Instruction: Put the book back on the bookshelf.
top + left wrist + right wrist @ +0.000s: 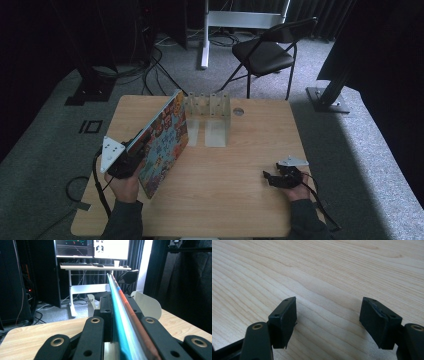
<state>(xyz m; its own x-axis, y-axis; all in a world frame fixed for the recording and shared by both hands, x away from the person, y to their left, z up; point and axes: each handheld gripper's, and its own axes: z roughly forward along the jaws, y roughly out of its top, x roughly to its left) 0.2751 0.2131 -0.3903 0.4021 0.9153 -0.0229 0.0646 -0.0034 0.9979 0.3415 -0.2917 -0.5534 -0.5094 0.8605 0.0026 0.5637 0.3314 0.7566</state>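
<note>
One thin book (162,145) with a busy, colourful cover is the whole load here, and it stands tilted on the left half of the tabletop (235,190), its near lower corner down by the wood and its far top corner leaning toward the clear rack (207,117) at the far middle. The left tool (131,159) is clenched on the book's near edge; in the left gripper view the jaws press flat against both covers (120,322), so the grip sits at one end only. That is where I judge the risk lies: a long, floppy book pinched at its near edge can sag or swing, and its far corner may knock a divider instead of sliding into a slot. The rack looks light and unfixed, so a bump could shove it farther away or tip it. A slip of the covers between the pads would drop the book flat. Over at the near right, the right tool (274,178) rests released on bare wood with its jaws apart and nothing between them, well apart from the rack and unable to steady it.
</note>
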